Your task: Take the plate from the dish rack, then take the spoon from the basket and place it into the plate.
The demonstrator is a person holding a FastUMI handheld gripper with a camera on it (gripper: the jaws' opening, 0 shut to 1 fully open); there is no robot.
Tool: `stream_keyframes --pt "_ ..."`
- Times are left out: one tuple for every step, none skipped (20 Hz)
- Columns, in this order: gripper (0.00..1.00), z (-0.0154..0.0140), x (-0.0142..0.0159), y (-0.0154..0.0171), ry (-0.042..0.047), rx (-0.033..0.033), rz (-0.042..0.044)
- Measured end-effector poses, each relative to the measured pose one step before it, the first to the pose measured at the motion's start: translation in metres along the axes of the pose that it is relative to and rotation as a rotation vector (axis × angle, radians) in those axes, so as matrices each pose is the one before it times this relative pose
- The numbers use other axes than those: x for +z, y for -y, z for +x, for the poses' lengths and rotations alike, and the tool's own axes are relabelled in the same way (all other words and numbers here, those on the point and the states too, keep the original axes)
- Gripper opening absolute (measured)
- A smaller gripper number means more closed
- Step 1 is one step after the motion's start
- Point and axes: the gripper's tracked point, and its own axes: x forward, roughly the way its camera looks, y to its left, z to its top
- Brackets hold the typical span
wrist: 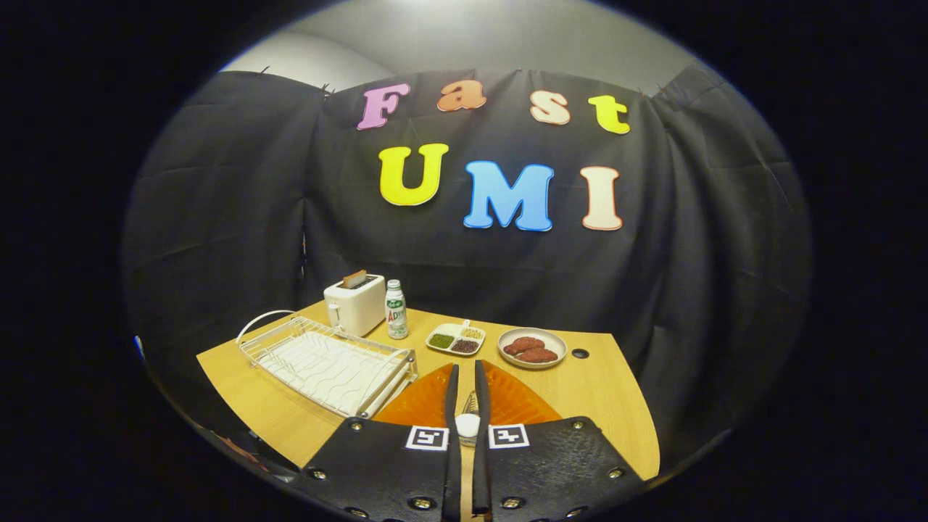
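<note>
My gripper (467,367) hangs over an orange ribbed plate (516,400) that lies flat on the wooden table (609,406), just right of the dish rack. Its two black fingers stand almost together. Both press on the white end of a spoon (467,424), held low between them. A thin metallic part of the spoon runs forward in the narrow gap, above the plate. The white wire dish rack (326,362) has nothing in its slots.
A white toaster (355,304) with a slice in it and a small bottle (395,310) stand behind the rack. Beyond the fingers are a divided dish of grains (457,338) and a grey plate of red patties (533,348). A cable hole (580,354) sits near the wall.
</note>
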Motion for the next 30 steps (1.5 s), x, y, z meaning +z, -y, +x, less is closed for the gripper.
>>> stream_keyframes --pt "0.06 0.00166 -0.00773 -0.00833 -0.02087 0.01830 -0.00637" --pt "0.06 0.00242 -0.00583 -0.00864 -0.02027 0.01957 -0.00633" --pt "0.06 0.00397 -0.00685 -0.00808 -0.01964 0.01876 -0.00560" --pt "0.06 0.00440 -0.00568 -0.00794 -0.01724 0.01418 -0.00738" --pt "0.06 0.00422 -0.00651 -0.00640 -0.01613 0.01198 -0.01572" --pt "0.06 0.00323 -0.00423 -0.00635 -0.01341 0.01090 -0.02143" --pt "0.06 0.00435 -0.00401 -0.00843 -0.01091 0.01697 -0.01970" --pt "0.06 0.00433 -0.00303 -0.00794 -0.00964 0.01719 -0.01390" --pt "0.06 0.00418 -0.00508 -0.00697 -0.01157 0.01309 -0.01165" --pt "0.06 0.00425 -0.00404 -0.00529 -0.01157 0.00988 -0.00967" --pt "0.06 0.00551 -0.00596 -0.00535 -0.01301 0.01036 -0.00791" --pt "0.06 0.00474 -0.00429 -0.00578 -0.01220 0.01286 -0.00306" --pt "0.06 0.00447 -0.00328 -0.00676 -0.01044 0.01392 0.00033" --pt "0.06 0.00410 -0.00262 -0.00578 -0.01099 0.01479 0.00163" --pt "0.06 0.00468 -0.00221 -0.00528 -0.01028 0.01291 0.00085" --pt "0.06 0.00452 -0.00139 -0.00419 -0.00709 0.01158 -0.00313" --pt "0.06 0.00568 -0.00193 -0.00441 -0.00750 0.01328 -0.00636" --pt "0.06 0.00457 -0.00155 -0.00385 -0.00960 0.01111 -0.01048" --pt "0.06 0.00249 0.00069 -0.00495 -0.00455 0.01367 -0.01165" --pt "0.06 0.00298 0.00199 -0.00457 -0.00207 0.01386 -0.01199" --pt "0.06 0.00136 0.00136 -0.00505 -0.00053 0.01374 -0.00994" --pt "0.06 0.00142 0.00245 -0.00383 -0.00055 0.01203 -0.00731" --pt "0.06 0.00331 -0.00020 -0.00369 -0.00263 0.01026 -0.00593" --pt "0.06 0.00231 0.00022 -0.00290 -0.00347 0.00781 -0.00689" --pt "0.07 0.00223 -0.00105 -0.00246 -0.00718 0.00838 -0.00501" --pt "0.09 0.00310 -0.00147 -0.00313 -0.00959 0.00971 -0.00392" --pt "0.12 -0.00049 -0.00110 -0.00112 -0.00679 -0.00073 -0.00321" --pt "0.15 -0.00144 0.00217 0.00299 -0.00135 -0.01334 -0.00748" --pt "0.16 -0.00002 0.00473 0.00248 0.01370 -0.00831 0.00125" --pt "0.31 -0.00166 0.00558 0.00390 0.01726 -0.00976 0.00492"
